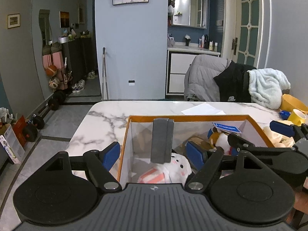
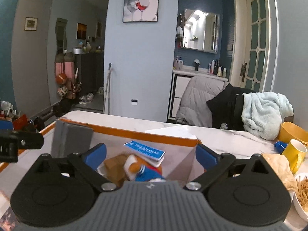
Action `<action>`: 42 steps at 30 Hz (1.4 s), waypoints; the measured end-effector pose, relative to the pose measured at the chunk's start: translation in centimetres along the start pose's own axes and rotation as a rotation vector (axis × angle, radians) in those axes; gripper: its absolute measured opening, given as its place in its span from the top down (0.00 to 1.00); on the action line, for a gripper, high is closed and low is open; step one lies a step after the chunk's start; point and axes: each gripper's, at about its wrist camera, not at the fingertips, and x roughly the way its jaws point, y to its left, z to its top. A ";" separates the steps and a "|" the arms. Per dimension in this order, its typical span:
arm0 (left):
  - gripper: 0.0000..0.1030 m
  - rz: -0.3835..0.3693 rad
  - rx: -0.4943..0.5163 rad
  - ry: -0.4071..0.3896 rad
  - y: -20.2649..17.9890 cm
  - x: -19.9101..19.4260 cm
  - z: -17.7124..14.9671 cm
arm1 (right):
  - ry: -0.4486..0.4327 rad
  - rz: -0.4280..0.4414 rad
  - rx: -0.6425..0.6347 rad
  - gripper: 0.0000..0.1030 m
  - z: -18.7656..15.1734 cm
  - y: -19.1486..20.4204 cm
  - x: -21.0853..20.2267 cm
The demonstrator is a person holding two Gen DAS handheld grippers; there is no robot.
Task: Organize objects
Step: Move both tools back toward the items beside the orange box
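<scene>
An orange-rimmed cardboard box (image 1: 192, 117) stands on the marble table, also in the right wrist view (image 2: 134, 133). A grey block (image 1: 161, 140) stands upright inside it, between the fingers of my open left gripper (image 1: 154, 155) without touching them; it also shows in the right wrist view (image 2: 72, 137). Below it lies a white and pink plush (image 1: 173, 168). An orange and white plush (image 2: 134, 166) with a blue tag (image 2: 144, 151) lies in the box's right part. My right gripper (image 2: 151, 156) is open over it, empty.
A yellow mug (image 2: 293, 152), a yellow bowl (image 2: 292, 132), a blue item (image 2: 280, 146), crumpled paper (image 2: 277, 165) and a dish of shredded food (image 2: 302, 190) sit at the right. A white sheet (image 1: 204, 108) lies behind the box. Chairs draped with clothes (image 1: 231, 80) stand beyond.
</scene>
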 end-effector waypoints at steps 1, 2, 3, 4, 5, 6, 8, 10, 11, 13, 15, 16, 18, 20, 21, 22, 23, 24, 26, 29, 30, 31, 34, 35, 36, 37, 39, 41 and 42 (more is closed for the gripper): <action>0.13 0.000 -0.003 -0.007 0.1 -0.5 -0.3 | -0.006 0.003 -0.009 0.04 -0.2 0.2 -0.8; 0.13 0.001 -0.006 -0.014 0.2 -1.1 -0.7 | -0.013 0.007 -0.017 0.04 -0.3 0.2 -1.5; 0.13 -0.002 -0.012 -0.020 0.3 -1.6 -1.1 | -0.025 0.012 -0.026 0.04 -0.6 0.4 -2.5; 0.13 -0.005 -0.019 -0.024 0.6 -2.1 -1.5 | -0.032 0.016 -0.035 0.04 -0.9 0.5 -3.4; 0.13 -0.009 -0.027 -0.027 0.7 -2.6 -1.9 | -0.042 0.019 -0.042 0.03 -1.3 0.6 -4.4; 0.13 -0.015 -0.037 -0.030 0.9 -3.1 -2.4 | -0.046 0.023 -0.046 0.03 -1.7 0.7 -5.2; 0.12 -0.027 -0.054 -0.034 1.4 -4.1 -3.6 | -0.052 0.035 -0.051 0.03 -2.6 0.8 -6.9; 0.11 -0.025 -0.066 -0.043 1.7 -5.1 -5.0 | -0.064 0.047 -0.058 0.01 -3.7 0.8 -8.7; 0.11 -0.024 -0.066 -0.039 1.8 -5.4 -5.7 | -0.065 0.049 -0.063 0.01 -4.3 0.9 -9.5; 0.11 -0.018 -0.060 -0.037 2.0 -5.9 -7.1 | -0.063 0.054 -0.071 0.01 -5.6 1.0 -11.0; 0.11 -0.008 -0.049 -0.031 2.1 -6.4 -8.4 | -0.048 0.063 -0.072 0.01 -7.0 1.1 -12.2; 0.11 -0.006 -0.050 -0.025 2.1 -6.6 -9.2 | -0.036 0.071 -0.067 0.01 -7.8 1.2 -12.8; 0.11 -0.010 -0.062 -0.007 2.1 -6.7 -10.4 | -0.014 0.086 -0.049 0.01 -9.3 1.3 -13.8; 0.11 -0.038 -0.088 0.021 2.4 -6.9 -11.5 | 0.013 0.100 -0.035 0.01 -10.9 1.5 -14.6; 0.11 -0.052 -0.098 0.032 2.5 -6.9 -12.0 | 0.021 0.104 -0.026 0.01 -11.7 1.4 -14.9; 0.11 -0.065 -0.106 0.044 2.5 -7.0 -12.6 | 0.030 0.108 -0.016 0.01 -12.3 1.5 -15.3; 0.11 -0.074 -0.106 0.048 2.5 -7.1 -13.1 | 0.041 0.116 -0.005 0.01 -13.0 1.4 -15.5; 0.11 -0.081 -0.102 0.049 2.5 -7.2 -13.6 | 0.050 0.125 0.009 0.01 -13.6 1.5 -15.8; 0.11 -0.086 -0.085 0.060 2.4 -7.2 -14.2 | 0.066 0.137 0.028 0.01 -14.5 1.6 -16.3; 0.11 -0.090 -0.056 0.079 2.4 -6.5 -14.9 | 0.087 0.147 0.043 0.01 -15.7 2.0 -17.0; 0.11 -0.096 -0.051 0.081 2.4 -6.3 -15.1 | 0.092 0.149 0.045 0.01 -15.9 2.0 -17.1; 0.11 -0.106 -0.045 0.084 2.5 -6.1 -15.3 | 0.098 0.150 0.047 0.01 -16.2 2.1 -17.2; 0.11 -0.126 -0.035 0.081 2.5 -5.5 -16.0 | 0.119 0.167 0.056 0.01 -16.9 2.1 -17.3; 0.11 -0.131 -0.029 0.083 2.4 -5.3 -16.2 | 0.125 0.173 0.057 0.01 -17.2 2.2 -17.3; 0.11 -0.131 -0.023 0.086 2.4 -5.1 -16.3 | 0.131 0.177 0.056 0.01 -17.3 2.2 -17.3; 0.12 -0.124 -0.015 0.096 2.3 -4.8 -16.4 | 0.134 0.180 0.053 0.01 -17.3 2.2 -17.3; 0.14 -0.116 -0.011 0.113 2.3 -4.3 -16.6 | 0.137 0.187 0.046 0.01 -17.5 2.4 -17.3; 0.15 -0.118 -0.016 0.114 2.5 -4.0 -16.9 | 0.140 0.193 0.042 0.01 -17.6 2.6 -17.4; 0.15 -0.117 -0.018 0.114 2.6 -3.9 -17.0 | 0.142 0.197 0.042 0.01 -17.6 2.6 -17.3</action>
